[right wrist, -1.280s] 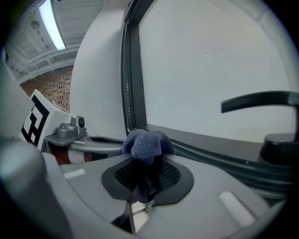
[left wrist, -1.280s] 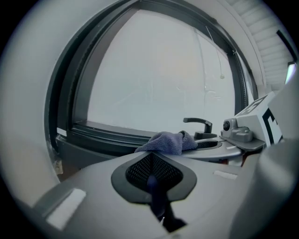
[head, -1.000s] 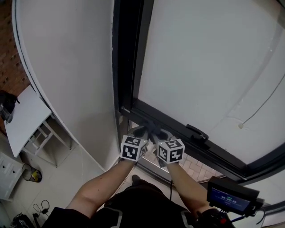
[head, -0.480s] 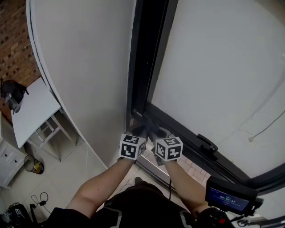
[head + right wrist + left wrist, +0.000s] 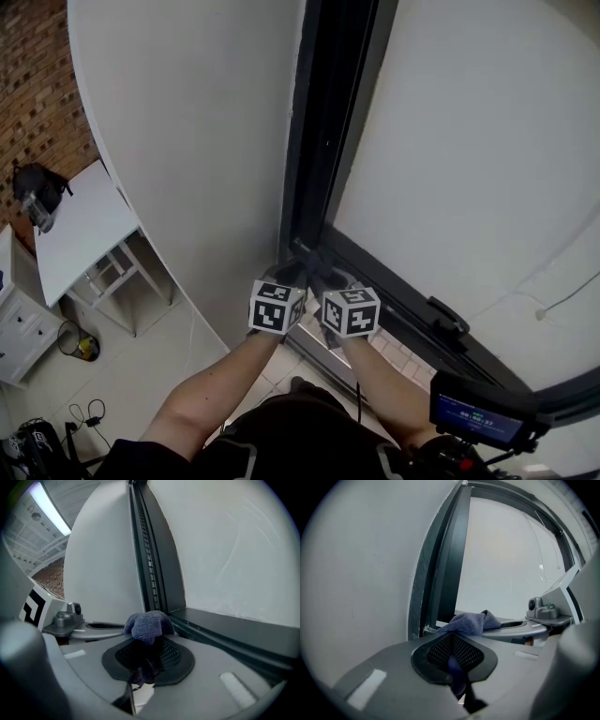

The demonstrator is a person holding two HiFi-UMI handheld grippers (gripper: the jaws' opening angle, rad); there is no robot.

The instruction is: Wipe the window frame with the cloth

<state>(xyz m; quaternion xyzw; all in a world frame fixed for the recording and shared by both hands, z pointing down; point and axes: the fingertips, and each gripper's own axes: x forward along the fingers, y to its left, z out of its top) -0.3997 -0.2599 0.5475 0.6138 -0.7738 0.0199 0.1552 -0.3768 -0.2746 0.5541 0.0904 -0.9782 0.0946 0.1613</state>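
**Both grippers have come closer to the lower-left corner of the frame**

Since a second ago your two grippers have moved a little to the left along the bottom rail [image 5: 398,295], and the corner of the window frame [image 5: 323,141] now stands just in front of them.

You hold the cloth [image 5: 147,623] as a bluish-grey bundle, and it is pressed at the corner where the bottom rail meets the left upright. The right gripper [image 5: 145,660] has its jaws closed on the bunched part of the cloth. The left gripper [image 5: 454,663] is also closed, with a thin strip of the same cloth pinched between its pads. The two grippers are side by side, almost touching.

I judge that you are in the middle of the wiping and are finishing the bottom rail at its left end. The next move is probably up the dark upright. For this, keep both grips tight so the bundle does not slip, turn it into the channel of the upright, and stay off the white wall [image 5: 187,141] on the left and the pane [image 5: 469,141] on the right.
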